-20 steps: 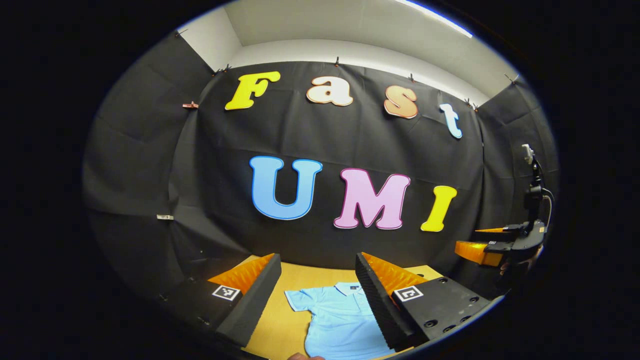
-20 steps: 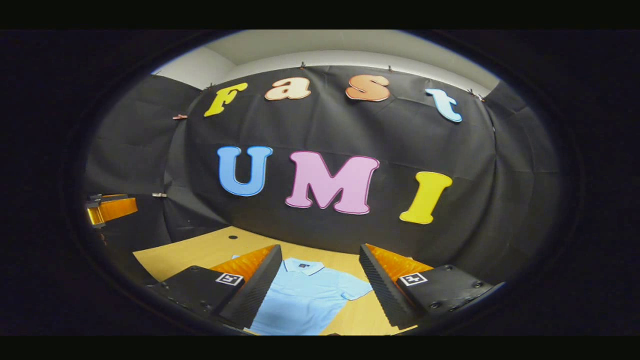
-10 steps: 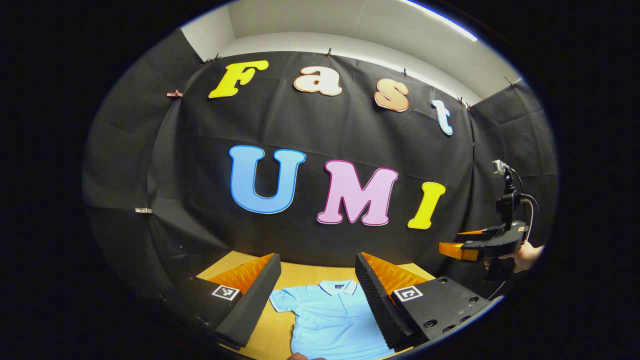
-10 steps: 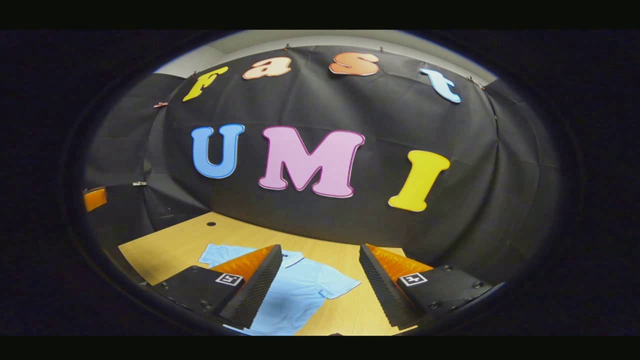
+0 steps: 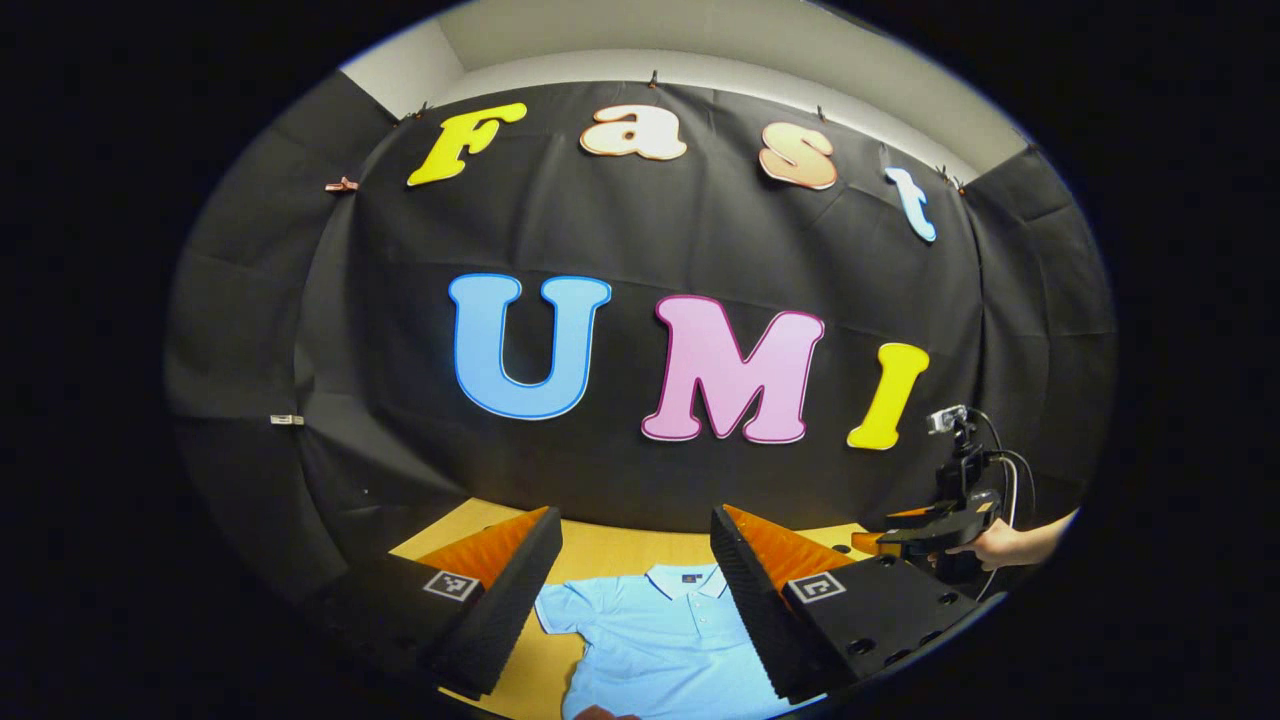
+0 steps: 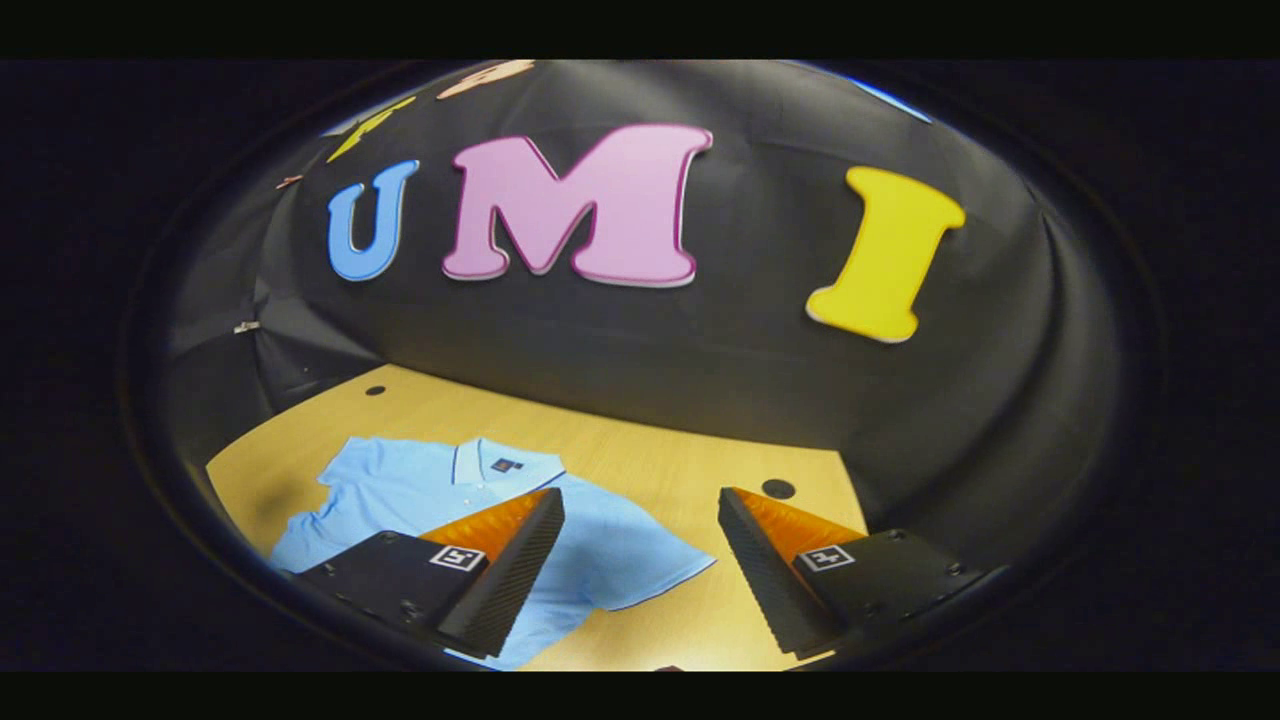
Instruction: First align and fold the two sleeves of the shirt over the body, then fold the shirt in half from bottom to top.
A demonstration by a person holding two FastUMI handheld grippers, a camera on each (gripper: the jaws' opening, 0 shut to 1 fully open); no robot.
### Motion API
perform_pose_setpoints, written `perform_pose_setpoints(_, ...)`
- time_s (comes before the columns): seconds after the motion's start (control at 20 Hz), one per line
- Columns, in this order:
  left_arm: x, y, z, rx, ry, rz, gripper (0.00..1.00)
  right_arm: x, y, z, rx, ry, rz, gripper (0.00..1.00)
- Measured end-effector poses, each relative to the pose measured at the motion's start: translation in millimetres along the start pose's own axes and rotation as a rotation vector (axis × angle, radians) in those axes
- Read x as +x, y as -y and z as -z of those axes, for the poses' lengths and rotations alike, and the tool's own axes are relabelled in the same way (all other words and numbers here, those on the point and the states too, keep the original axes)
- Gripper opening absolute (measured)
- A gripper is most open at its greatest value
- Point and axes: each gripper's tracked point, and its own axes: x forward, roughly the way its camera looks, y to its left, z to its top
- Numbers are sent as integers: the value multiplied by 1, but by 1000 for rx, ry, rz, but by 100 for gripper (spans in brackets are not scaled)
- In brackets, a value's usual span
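Lying flat on the bench, the shirt has both sleeves still spread; no fold is made. The left tool and right tool hang above it, fingers apart, holding nothing.

Both views are evenly lit from overhead — soft, diffuse light with no hard glare. In the left gripper view the pale ceiling reads brightest, while the black cloth wall soaks up light and stays dim. The wooden table glows warm in the right gripper view, with a soft shadow beside the blue shirt. Fisheye distortion bows straight lines strongly toward the rim — edges darken and soften there. The right gripper view looks slightly softer overall; centres stay reasonably sharp.
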Motion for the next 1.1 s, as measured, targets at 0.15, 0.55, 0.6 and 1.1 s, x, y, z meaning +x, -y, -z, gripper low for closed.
perform_pose_setpoints(0.15,16,4,7,15,-30,-32,96,43,18,45,15,-97,-13,97)
perform_pose_setpoints(0.55,39,16,19,3,-79,-87,96,110,51,139,138,-310,-21,97)
perform_pose_setpoints(0.6,41,15,22,10,-90,-98,96,113,50,150,156,-340,-22,98)
perform_pose_setpoints(1.1,55,24,35,-33,-128,-100,96,122,29,153,112,-348,-35,5)
